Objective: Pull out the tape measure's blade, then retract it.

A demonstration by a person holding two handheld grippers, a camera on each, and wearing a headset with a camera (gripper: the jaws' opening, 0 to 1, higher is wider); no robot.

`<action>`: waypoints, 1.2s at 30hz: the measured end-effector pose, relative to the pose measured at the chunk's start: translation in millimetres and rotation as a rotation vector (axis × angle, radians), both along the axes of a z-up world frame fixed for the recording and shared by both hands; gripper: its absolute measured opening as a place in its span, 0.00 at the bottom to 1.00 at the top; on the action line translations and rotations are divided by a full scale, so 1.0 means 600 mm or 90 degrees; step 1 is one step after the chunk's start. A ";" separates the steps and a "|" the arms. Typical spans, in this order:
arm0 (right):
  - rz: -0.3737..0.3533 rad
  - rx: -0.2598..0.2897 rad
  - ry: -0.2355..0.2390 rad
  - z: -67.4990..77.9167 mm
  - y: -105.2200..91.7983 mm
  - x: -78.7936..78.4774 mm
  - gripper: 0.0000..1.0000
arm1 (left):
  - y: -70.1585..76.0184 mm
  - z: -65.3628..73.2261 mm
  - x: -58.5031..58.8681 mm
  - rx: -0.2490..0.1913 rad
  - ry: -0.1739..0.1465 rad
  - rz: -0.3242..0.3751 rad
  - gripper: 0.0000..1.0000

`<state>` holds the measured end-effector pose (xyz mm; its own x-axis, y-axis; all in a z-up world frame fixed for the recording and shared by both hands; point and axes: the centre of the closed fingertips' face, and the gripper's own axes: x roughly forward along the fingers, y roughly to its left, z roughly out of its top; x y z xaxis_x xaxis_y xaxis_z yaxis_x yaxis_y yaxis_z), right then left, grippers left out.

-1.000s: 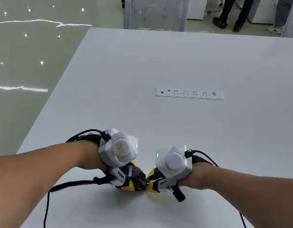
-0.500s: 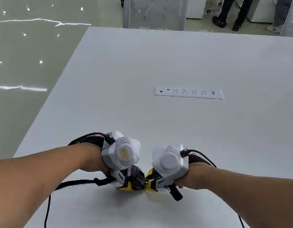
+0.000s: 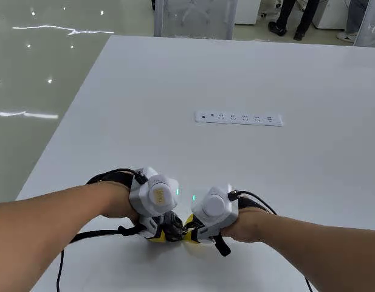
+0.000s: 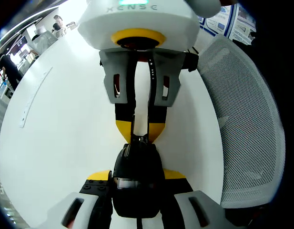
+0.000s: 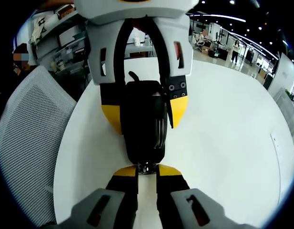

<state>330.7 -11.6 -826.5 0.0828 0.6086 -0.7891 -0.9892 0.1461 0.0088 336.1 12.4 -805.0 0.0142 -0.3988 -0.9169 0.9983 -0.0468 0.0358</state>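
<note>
L gripper (image 4: 137, 174) clamped on tape measure (image 4: 137, 193); R gripper (image 5: 147, 171) just ahead, pinching blade tip (image 4: 140, 139). Prob. pull-out start; next: draw R straight away.

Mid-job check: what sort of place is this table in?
Likely an open-plan office or lab: a big white table with a power strip on it, a mesh office chair at its near edge, and a glossy floor with people standing beyond the far end.

Left gripper (image 3: 168, 230) and right gripper (image 3: 191, 231) are held tip to tip, near side; both clamped, forearms converged.
</note>
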 end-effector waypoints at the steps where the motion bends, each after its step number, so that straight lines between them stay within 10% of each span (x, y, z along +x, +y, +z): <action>1: -0.002 0.001 0.001 0.001 0.000 0.000 0.12 | 0.000 0.001 0.000 -0.004 -0.001 0.001 0.35; 36: -0.026 -0.011 0.011 0.006 -0.055 -0.003 0.12 | 0.000 0.000 -0.001 -0.025 0.006 0.009 0.36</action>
<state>328.7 -44.8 -822.9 0.0938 0.5908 -0.8014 -0.9822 0.1864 0.0224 335.8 12.5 -804.7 0.0116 -0.4342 -0.9007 0.9991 -0.0318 0.0281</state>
